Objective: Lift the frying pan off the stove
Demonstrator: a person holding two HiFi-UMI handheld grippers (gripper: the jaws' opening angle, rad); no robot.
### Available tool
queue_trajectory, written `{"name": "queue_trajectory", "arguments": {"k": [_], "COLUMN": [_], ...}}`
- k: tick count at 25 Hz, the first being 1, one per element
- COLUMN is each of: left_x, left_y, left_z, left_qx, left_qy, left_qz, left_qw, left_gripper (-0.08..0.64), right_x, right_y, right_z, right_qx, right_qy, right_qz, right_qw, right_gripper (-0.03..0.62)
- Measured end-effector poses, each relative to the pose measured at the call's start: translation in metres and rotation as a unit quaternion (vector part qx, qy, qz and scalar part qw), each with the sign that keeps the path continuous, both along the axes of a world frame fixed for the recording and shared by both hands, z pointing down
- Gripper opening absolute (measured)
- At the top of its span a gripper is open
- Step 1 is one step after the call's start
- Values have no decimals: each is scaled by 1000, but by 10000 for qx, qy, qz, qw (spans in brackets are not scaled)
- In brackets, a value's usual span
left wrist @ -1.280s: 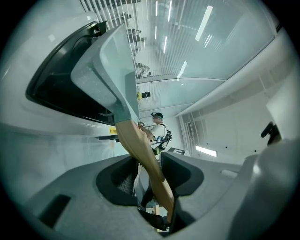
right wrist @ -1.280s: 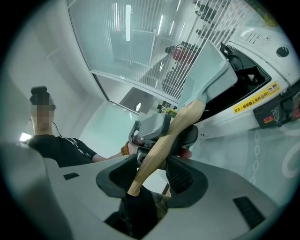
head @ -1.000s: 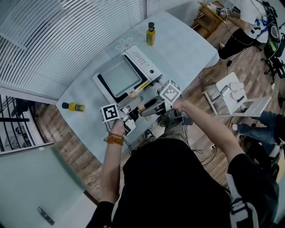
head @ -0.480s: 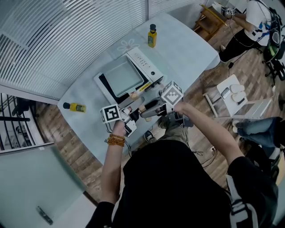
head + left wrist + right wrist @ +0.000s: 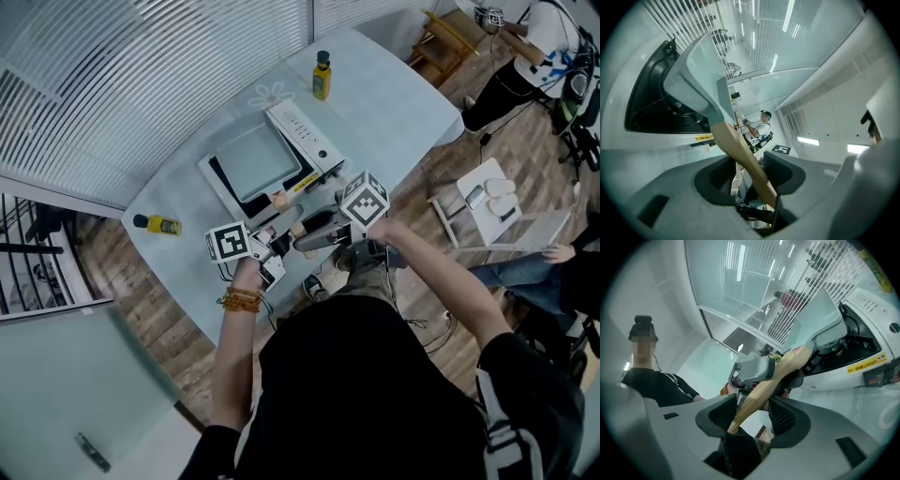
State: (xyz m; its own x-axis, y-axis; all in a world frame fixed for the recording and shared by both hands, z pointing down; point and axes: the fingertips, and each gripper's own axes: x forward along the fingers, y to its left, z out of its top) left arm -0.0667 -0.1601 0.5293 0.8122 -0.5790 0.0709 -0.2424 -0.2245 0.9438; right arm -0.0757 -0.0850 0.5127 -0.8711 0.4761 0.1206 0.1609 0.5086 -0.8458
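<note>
Pan (image 5: 255, 161) sits flat on stove (image 5: 317, 142), mid-table, not lifted. It's a square, pale grey-green pan. Its wooden handle (image 5: 740, 151) sticks out off the near-right corner toward the person.

L gripper (image 5: 747, 164): jaws apart and have just been opening. The handle runs diagonally between them, w/ a clear gap on the left pad side, so no clamp. It comes at the handle from the left.

R gripper (image 5: 754, 406): jaws also apart w/ the handle between. The butt end leans by the left pad and there's a gap to the right pad, so it isn't squeezed. It comes in from the right, facing the L gripper; the two sit close together on the same stretch of handle, just near of the stove.

Stove ctrl panel is on its right side, yellow label strip on the near edge. Table (image 5: 394, 94) has a pale blue cover. Yellow bottle (image 5: 321, 75) stands upright at the far side, well apart from the stove. 2nd yellow bottle (image 5: 157, 225) lies on its side near the left edge. White chair (image 5: 497, 202) stands on the wood floor to the right of the table.
</note>
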Motion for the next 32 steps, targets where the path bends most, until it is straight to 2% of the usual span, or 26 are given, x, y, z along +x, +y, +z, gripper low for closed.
{"name": "queue_trajectory", "arguments": {"k": [13,21,32], "left_x": [-7,-9,-3], "left_y": [18,31,38], "left_z": [-59,-96,-121], "left_qx": [389,816,1005], "left_qy": [100,-135,-198], "left_qz": [16,96,227], "left_qw": [9992,9965,9945], "left_gripper": [195,195,198], "right_x": [-9,-7,-4], "right_y": [17,31,37], "right_z": [-50,-86,-107], "right_qx": [525,828,972], "right_qy": [-71,-103,-182], "right_qz": [-5,70,199], "right_qw": [9986,9965,9949], "right_gripper": [189,187,189]}}
